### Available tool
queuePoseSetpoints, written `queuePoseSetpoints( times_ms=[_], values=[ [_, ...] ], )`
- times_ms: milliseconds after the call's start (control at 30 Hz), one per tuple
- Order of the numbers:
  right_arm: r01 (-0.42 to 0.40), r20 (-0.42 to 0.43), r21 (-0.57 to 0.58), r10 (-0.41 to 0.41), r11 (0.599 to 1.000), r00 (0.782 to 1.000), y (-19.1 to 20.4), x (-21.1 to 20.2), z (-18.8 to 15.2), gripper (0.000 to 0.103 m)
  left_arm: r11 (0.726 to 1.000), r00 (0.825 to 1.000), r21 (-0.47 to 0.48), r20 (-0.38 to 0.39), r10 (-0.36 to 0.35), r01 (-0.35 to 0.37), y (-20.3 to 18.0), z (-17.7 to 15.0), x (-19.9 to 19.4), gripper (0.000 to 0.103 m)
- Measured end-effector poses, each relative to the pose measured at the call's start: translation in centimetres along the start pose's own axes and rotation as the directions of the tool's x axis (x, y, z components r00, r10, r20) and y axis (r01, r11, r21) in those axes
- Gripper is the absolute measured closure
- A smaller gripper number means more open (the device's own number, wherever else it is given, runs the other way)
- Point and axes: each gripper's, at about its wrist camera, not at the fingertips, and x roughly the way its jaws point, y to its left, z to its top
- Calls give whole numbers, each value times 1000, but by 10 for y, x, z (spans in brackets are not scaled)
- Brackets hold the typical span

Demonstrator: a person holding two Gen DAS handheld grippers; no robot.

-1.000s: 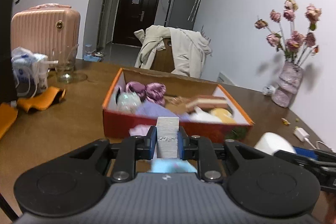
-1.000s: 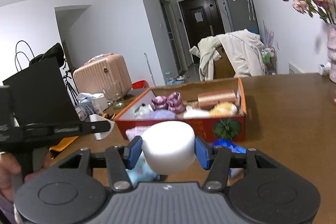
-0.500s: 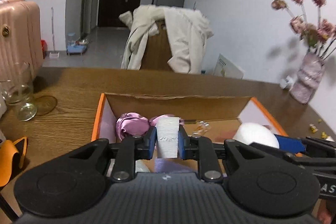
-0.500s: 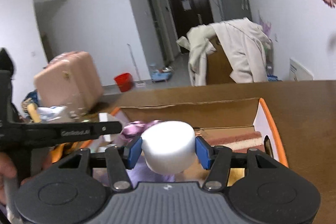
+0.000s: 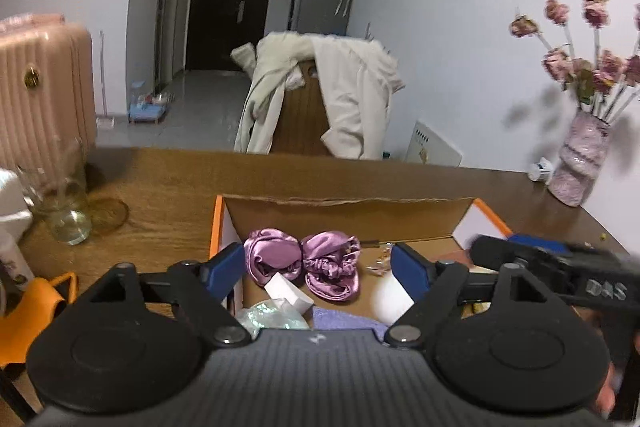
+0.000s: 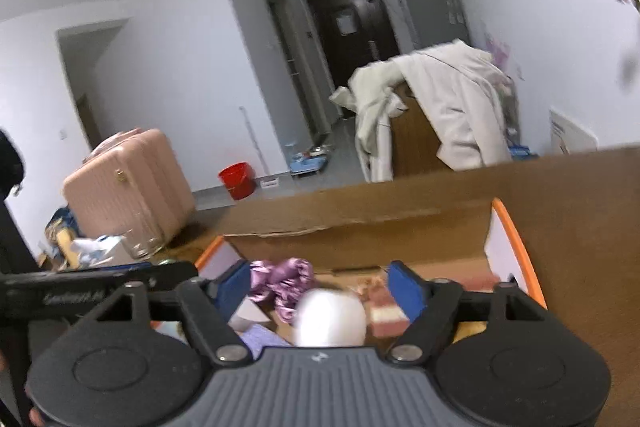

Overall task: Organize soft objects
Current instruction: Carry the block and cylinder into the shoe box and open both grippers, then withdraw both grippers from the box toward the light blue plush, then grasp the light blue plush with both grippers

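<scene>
An orange cardboard box (image 5: 218, 223) stands on the wooden table and holds soft objects. My left gripper (image 5: 318, 269) is open above it; a white rectangular sponge block (image 5: 288, 291) lies in the box below, beside two purple satin scrunchies (image 5: 304, 259). My right gripper (image 6: 320, 289) is open above the same box (image 6: 516, 239); a white round sponge (image 6: 332, 315) sits blurred between and below its fingers, free of them. The round sponge shows in the left wrist view (image 5: 390, 297) too. The right gripper's body (image 5: 560, 267) shows at the right of the left view.
A glass jar (image 5: 66, 203) and orange cloth (image 5: 32, 311) are on the table left of the box. A vase of dried roses (image 5: 580, 155) stands at the right back. A pink suitcase (image 6: 128, 183) and a chair draped with a coat (image 5: 320, 95) are beyond the table.
Both grippers moved over the box and opened. The left one let go of the white block and the right one let go of the round sponge; both now lie in the box.
</scene>
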Motion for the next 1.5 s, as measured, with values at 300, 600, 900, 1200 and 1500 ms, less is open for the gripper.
queuePoseSetpoints(
  times_ms=[300, 600, 900, 1200, 1500],
  values=[
    [-54, 8, -12, 54, 998, 999, 25, -46, -7, 16, 997, 997, 55, 45, 55, -57, -13, -30, -80, 10],
    [-18, -44, 15, 18, 1000, 999, 21, -133, -94, 16, 994, 999, 100, -10, 53, -52, -36, -82, -106, 8],
    [8, -69, 48, -4, 999, 998, 12, -185, -141, 17, 997, 997, 75, -77, 28, -22, -43, -120, -117, 7],
    [11, -90, 94, -2, 996, 996, 9, -197, -170, 17, 998, 991, 64, -133, -3, 12, -44, -145, -113, 7],
    [-73, -128, 101, 85, 992, 988, 26, -140, -167, 34, 993, 987, -75, -128, -99, 90, -28, -150, -94, 34]
  ],
)
